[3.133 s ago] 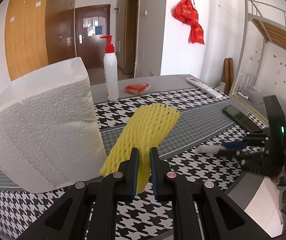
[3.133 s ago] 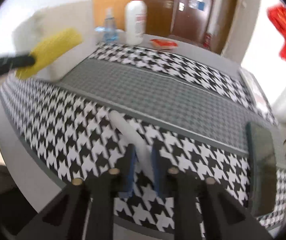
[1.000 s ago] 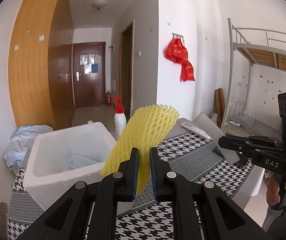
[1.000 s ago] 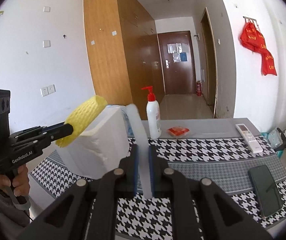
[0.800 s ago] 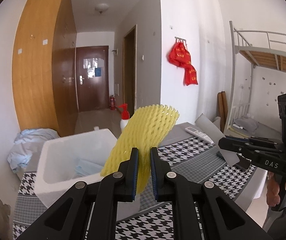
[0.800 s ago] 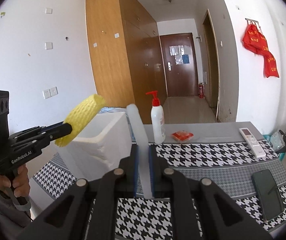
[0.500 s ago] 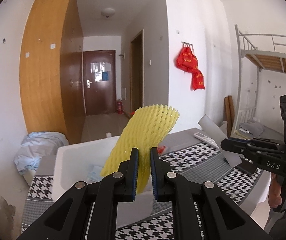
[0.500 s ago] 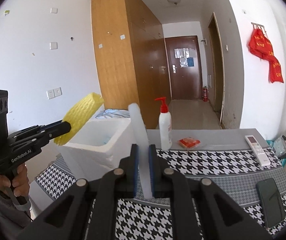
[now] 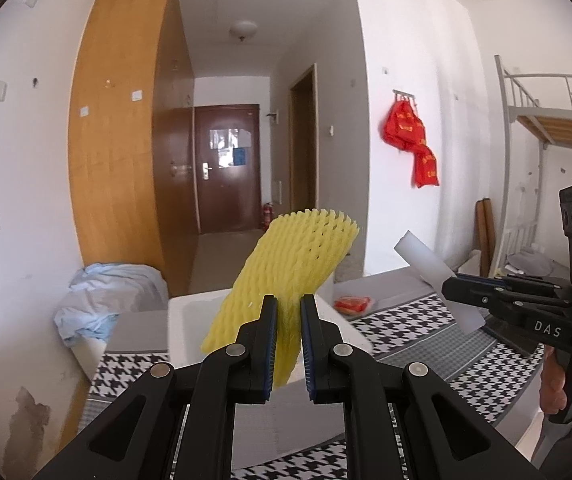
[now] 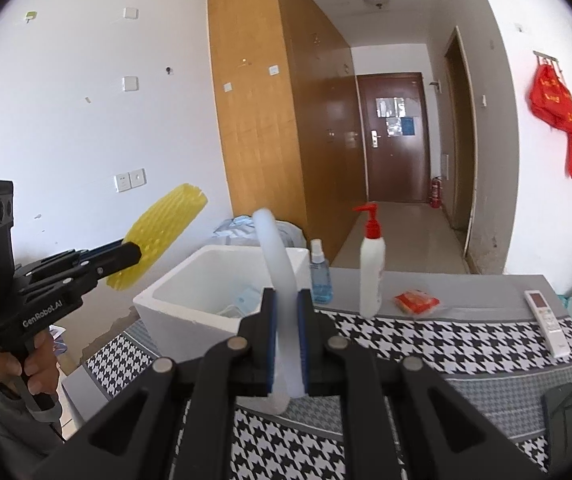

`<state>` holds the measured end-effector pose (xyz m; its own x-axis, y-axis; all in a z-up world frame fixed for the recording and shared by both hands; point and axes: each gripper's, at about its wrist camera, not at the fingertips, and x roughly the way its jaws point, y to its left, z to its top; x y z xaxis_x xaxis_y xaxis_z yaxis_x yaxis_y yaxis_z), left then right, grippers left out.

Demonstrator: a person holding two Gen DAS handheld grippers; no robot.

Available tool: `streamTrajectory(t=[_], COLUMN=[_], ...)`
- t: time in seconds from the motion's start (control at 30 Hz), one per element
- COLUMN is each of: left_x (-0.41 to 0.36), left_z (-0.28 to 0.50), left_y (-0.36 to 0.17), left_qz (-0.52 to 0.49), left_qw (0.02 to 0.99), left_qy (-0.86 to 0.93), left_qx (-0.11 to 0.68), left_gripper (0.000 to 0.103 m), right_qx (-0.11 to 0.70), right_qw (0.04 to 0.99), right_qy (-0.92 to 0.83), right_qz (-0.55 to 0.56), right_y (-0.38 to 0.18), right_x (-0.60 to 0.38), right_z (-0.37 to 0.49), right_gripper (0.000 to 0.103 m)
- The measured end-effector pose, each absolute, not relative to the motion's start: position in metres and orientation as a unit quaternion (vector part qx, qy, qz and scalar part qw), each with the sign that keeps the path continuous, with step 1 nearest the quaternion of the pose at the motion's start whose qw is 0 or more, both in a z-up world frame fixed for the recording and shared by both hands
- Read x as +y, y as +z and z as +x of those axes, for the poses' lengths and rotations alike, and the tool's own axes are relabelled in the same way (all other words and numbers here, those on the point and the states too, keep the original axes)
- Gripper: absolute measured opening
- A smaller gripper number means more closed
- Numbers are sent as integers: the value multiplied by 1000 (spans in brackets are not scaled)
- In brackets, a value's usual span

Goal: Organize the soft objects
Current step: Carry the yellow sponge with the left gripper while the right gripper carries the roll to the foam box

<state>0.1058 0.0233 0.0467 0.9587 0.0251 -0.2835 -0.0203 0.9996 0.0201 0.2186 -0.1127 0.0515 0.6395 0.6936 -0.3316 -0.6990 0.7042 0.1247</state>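
Two soft pieces: both held up in the air, apparently for dropping into the foam box on the surface.
Left tongs: clamped on the yellow foam net, near the box.
Right tongs: clamped on the white foam strip, in front of the box.

Dorm-style bedroom: metal bunk bed frame seen at right edge, wooden wardrobe at centre-left, entry door down the hallway, houndstooth-covered table at bottom, red bags hung on wall hooks.
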Motion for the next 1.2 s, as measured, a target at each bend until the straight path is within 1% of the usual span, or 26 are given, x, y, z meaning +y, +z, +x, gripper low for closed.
streamTrajectory(t=[0.63, 1.2], left_x=[68, 100], left_z=[93, 87], left_y=[46, 35], left_qz=[0, -15], left_qw=[987, 981], left_qy=[80, 115], left_qx=[143, 156], left_gripper=[13, 13], right_qx=[191, 224], right_qw=[883, 868], right_qy=[429, 441], right_qz=[-22, -39], right_y=[54, 46], right_x=[-57, -10], right_z=[229, 247], right_gripper=[13, 13])
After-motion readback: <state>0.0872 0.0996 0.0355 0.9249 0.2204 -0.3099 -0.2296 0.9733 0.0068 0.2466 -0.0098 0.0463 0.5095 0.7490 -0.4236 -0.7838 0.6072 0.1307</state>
